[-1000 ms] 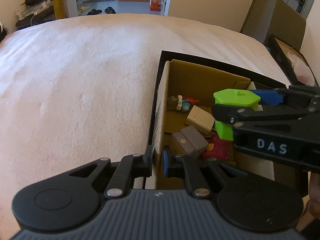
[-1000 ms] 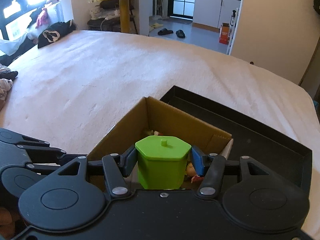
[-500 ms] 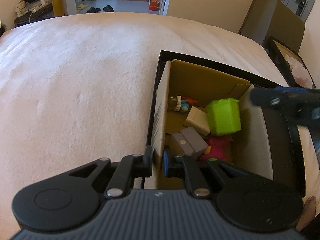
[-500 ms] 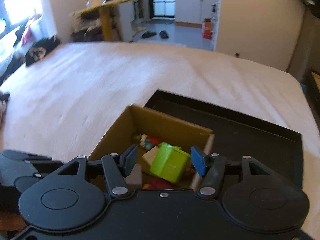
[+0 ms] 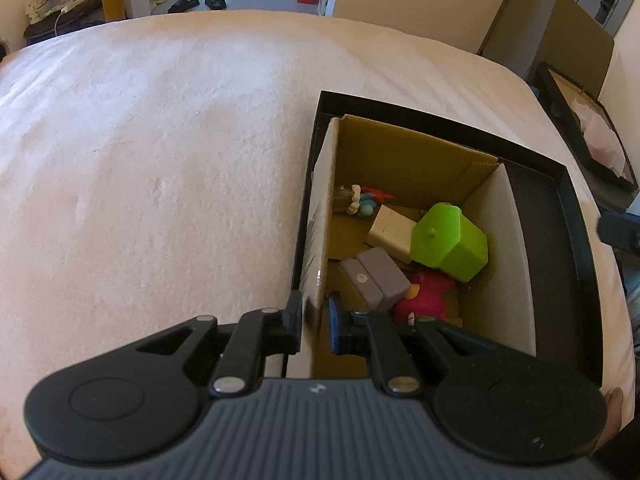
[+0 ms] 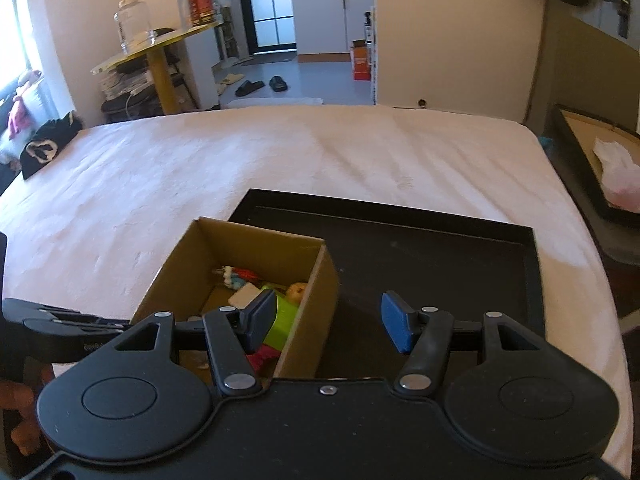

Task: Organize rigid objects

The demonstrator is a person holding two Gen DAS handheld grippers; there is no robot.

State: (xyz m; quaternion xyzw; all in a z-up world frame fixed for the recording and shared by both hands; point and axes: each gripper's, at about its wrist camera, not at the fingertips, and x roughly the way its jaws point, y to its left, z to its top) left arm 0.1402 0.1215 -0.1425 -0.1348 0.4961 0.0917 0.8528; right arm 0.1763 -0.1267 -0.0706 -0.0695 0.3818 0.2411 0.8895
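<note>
A cardboard box [image 5: 408,164] stands in a black tray [image 5: 576,240] on the bed. Inside it a green hexagonal lidded container [image 5: 450,242] lies tipped on its side, beside a beige block [image 5: 390,232], a grey block [image 5: 374,278], a pink toy [image 5: 426,300] and a small figure [image 5: 360,202]. My left gripper [image 5: 314,320] is shut on the box's near left wall. My right gripper [image 6: 328,326] is open and empty, above the box's right wall [image 6: 312,312]. The green container [image 6: 282,322] shows behind its left finger.
The pink bedcover [image 5: 160,160] spreads wide to the left. The tray floor [image 6: 432,264] lies right of the box. Another dark tray with a plastic bag [image 6: 618,176] sits off the bed's right side. A yellow table [image 6: 156,52] stands beyond the bed.
My right gripper opened and dropped the green container into the box, where it tipped over. The right gripper then drew back and to the right. My left gripper kept its hold.
</note>
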